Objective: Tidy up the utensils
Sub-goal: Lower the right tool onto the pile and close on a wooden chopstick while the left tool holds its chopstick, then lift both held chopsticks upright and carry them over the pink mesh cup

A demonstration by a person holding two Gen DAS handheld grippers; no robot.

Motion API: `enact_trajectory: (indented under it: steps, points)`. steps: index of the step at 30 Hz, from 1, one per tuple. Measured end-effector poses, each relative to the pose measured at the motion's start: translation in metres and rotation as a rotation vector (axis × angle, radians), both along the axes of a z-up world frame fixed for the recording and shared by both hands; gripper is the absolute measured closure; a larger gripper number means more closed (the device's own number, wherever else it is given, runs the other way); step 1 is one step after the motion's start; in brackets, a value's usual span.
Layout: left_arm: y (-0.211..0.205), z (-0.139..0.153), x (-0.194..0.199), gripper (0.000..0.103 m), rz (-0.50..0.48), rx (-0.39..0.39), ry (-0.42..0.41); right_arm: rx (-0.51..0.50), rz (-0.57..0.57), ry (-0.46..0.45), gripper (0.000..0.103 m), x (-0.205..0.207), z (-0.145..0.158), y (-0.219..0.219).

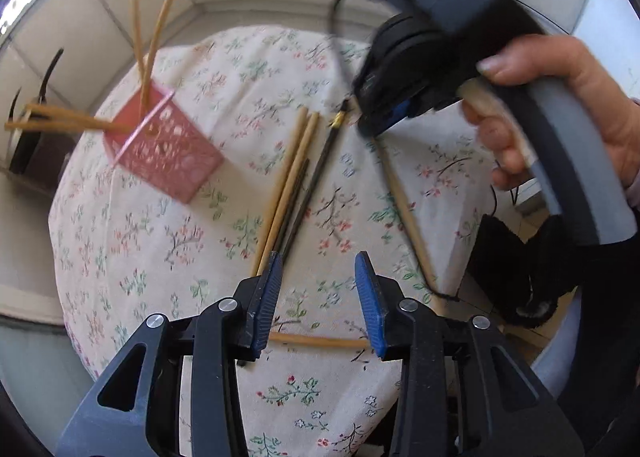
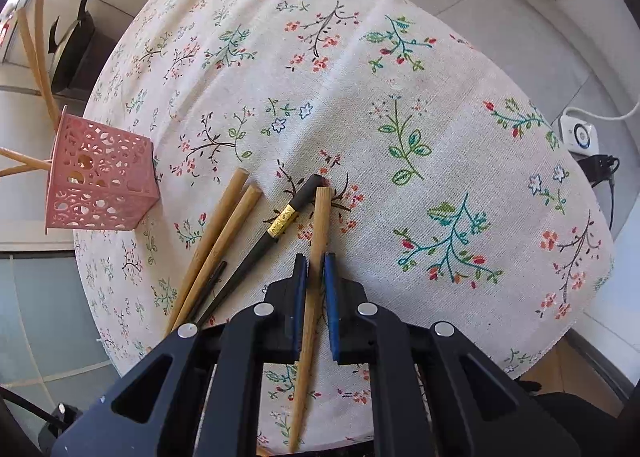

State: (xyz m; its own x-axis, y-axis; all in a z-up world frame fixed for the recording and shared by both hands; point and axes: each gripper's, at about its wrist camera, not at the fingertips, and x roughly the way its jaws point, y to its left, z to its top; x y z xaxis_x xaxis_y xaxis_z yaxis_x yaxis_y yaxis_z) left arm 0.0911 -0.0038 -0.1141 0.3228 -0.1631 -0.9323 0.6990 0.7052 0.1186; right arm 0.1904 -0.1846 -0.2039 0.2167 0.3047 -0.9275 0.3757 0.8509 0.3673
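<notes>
A pink perforated holder point(image 1: 164, 147) point(image 2: 100, 177) stands at the table's left and holds several bamboo chopsticks. Two bamboo chopsticks point(image 1: 286, 185) point(image 2: 216, 241) and black chopsticks point(image 1: 320, 169) point(image 2: 276, 229) lie loose mid-table. My left gripper point(image 1: 318, 269) is open and empty above the cloth, with a bamboo chopstick point(image 1: 320, 341) lying beneath it. My right gripper point(image 2: 316, 261) has its jaws nearly closed around a bamboo chopstick point(image 2: 318, 241) lying on the cloth; a small gap shows on the right side. In the left wrist view the right gripper point(image 1: 372, 125) is blurred over that chopstick point(image 1: 404, 209).
The round table carries a floral cloth point(image 1: 200, 257) point(image 2: 440, 137). A dark pan point(image 2: 72, 45) stands on the floor at the left. A white power strip point(image 2: 580, 135) lies on the floor at the right. A black bag point(image 1: 516, 269) sits beside the table.
</notes>
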Motion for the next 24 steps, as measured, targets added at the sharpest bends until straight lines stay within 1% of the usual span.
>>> enact_trajectory:
  steps: [1, 2, 3, 4, 6, 7, 8, 9, 11, 13, 16, 17, 18, 19, 20, 21, 22, 23, 24]
  points:
    - [0.005, -0.002, 0.004, 0.063, 0.034, -0.006, 0.026, -0.004, -0.006, -0.009, 0.094, 0.000, 0.001, -0.001]
    - [0.013, -0.005, 0.010, 0.059, 0.096, -0.007, 0.051, -0.007, -0.014, -0.021, 0.094, 0.000, 0.003, -0.003]
    - [0.028, -0.008, 0.019, 0.059, 0.225, -0.011, 0.085, -0.008, -0.020, -0.028, 0.094, 0.000, 0.004, -0.004]
    - [0.045, -0.011, 0.028, 0.057, 0.364, -0.038, 0.135, -0.003, -0.027, -0.034, 0.094, 0.000, 0.005, -0.006]
    - [0.077, -0.019, 0.038, 0.056, 0.617, -0.130, 0.275, 0.014, -0.018, -0.037, 0.095, 0.001, 0.007, -0.005]
    - [0.088, -0.024, 0.038, 0.056, 0.701, -0.171, 0.335, 0.019, -0.008, -0.038, 0.095, 0.002, 0.007, -0.003]
    - [0.099, -0.033, 0.036, 0.056, 0.791, -0.228, 0.408, 0.020, 0.003, -0.042, 0.095, 0.001, 0.009, 0.000]
    - [0.103, -0.038, 0.032, 0.056, 0.827, -0.247, 0.434, 0.018, 0.020, -0.049, 0.095, 0.001, 0.011, 0.004]
    - [0.108, -0.049, 0.028, 0.056, 0.916, -0.263, 0.460, 0.007, 0.047, -0.064, 0.095, -0.001, 0.015, 0.009]
    - [0.109, -0.055, 0.026, 0.056, 0.979, -0.279, 0.465, 0.002, 0.064, -0.082, 0.095, -0.003, 0.020, 0.011]
    - [0.108, -0.065, 0.032, 0.057, 1.057, -0.245, 0.422, -0.004, 0.080, -0.110, 0.095, -0.007, 0.026, 0.010]
    - [0.109, -0.068, 0.034, 0.060, 1.068, -0.232, 0.412, -0.007, 0.084, -0.119, 0.095, -0.009, 0.028, 0.010]
    - [0.108, -0.069, 0.035, 0.061, 1.071, -0.218, 0.394, -0.007, 0.088, -0.128, 0.095, -0.010, 0.030, 0.008]
    - [0.106, -0.067, 0.036, 0.079, 1.060, -0.219, 0.366, -0.005, 0.091, -0.139, 0.095, -0.012, 0.032, 0.007]
    - [0.104, -0.066, 0.038, 0.092, 1.045, -0.225, 0.363, -0.001, 0.099, -0.156, 0.095, -0.015, 0.037, 0.007]
    - [0.103, -0.067, 0.037, 0.093, 1.038, -0.252, 0.370, 0.001, 0.107, -0.169, 0.095, -0.017, 0.041, 0.008]
    - [0.103, -0.066, 0.037, 0.094, 1.032, -0.257, 0.366, 0.002, 0.117, -0.186, 0.095, -0.021, 0.046, 0.007]
    - [0.102, -0.063, 0.035, 0.095, 1.020, -0.263, 0.357, 0.000, 0.129, -0.203, 0.095, -0.025, 0.052, 0.008]
    - [0.100, -0.056, 0.033, 0.095, 0.993, -0.289, 0.336, 0.001, 0.144, -0.227, 0.095, -0.030, 0.060, 0.009]
